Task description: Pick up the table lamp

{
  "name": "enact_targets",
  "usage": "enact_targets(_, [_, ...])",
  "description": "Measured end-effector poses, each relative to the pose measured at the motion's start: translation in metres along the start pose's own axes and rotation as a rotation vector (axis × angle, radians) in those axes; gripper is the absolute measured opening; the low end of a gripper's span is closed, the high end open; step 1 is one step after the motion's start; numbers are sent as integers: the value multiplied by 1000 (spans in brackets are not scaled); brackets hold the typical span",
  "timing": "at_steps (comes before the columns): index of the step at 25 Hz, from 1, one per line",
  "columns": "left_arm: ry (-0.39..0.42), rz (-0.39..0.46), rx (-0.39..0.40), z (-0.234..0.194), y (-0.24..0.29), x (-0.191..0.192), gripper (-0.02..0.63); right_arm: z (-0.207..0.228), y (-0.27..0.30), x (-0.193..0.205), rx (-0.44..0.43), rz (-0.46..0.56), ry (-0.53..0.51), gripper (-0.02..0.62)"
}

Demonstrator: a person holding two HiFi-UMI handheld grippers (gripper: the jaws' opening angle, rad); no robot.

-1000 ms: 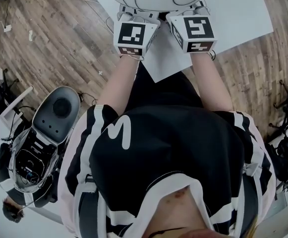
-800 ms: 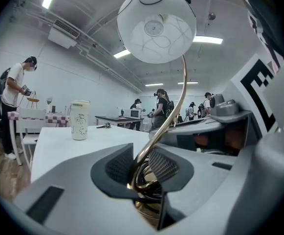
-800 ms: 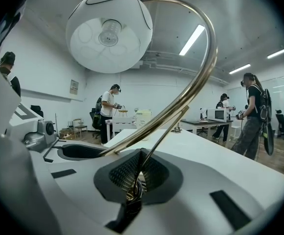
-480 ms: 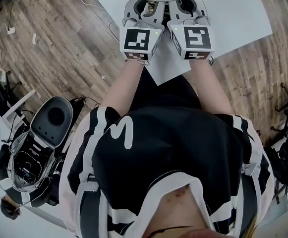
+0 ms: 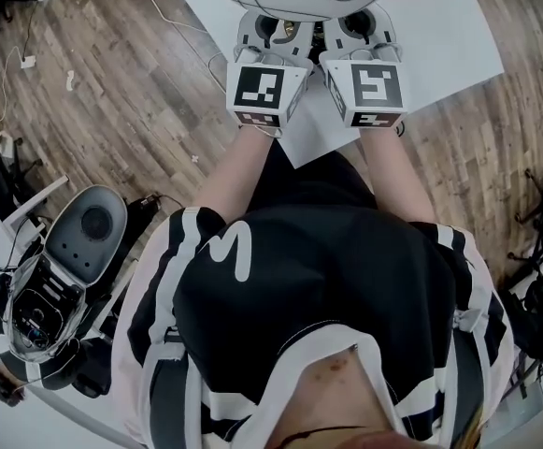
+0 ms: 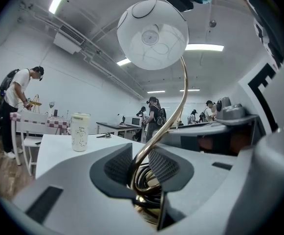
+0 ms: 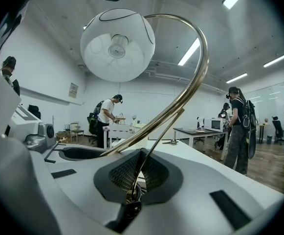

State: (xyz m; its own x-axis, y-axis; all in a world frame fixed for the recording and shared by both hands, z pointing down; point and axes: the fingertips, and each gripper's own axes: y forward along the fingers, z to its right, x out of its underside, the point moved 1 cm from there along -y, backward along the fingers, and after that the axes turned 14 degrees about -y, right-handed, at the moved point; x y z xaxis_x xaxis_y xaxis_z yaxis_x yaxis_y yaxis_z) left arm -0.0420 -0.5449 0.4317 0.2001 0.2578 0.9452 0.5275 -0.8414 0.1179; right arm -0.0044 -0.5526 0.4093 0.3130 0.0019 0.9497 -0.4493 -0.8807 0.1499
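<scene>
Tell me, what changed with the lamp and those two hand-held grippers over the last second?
Both the left gripper and right gripper rose a little, lifting the table lamp nearer the head camera. Unchanged: both stay clamped low on the lamp, side by side over the white table.

White table (image 5: 458, 36) over wood-plank floor (image 5: 112, 92). On tabletop: patterned white tumbler (image 6: 80, 131), upright, alone near far side. On floor, left of table: grey equipment case (image 5: 89, 227), lid open, cables around it.
</scene>
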Motion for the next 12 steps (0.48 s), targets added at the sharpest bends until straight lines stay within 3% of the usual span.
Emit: enact_targets(12, [16, 41, -49, 30, -32, -29, 96, -3, -34, -36, -64, 23, 6, 15])
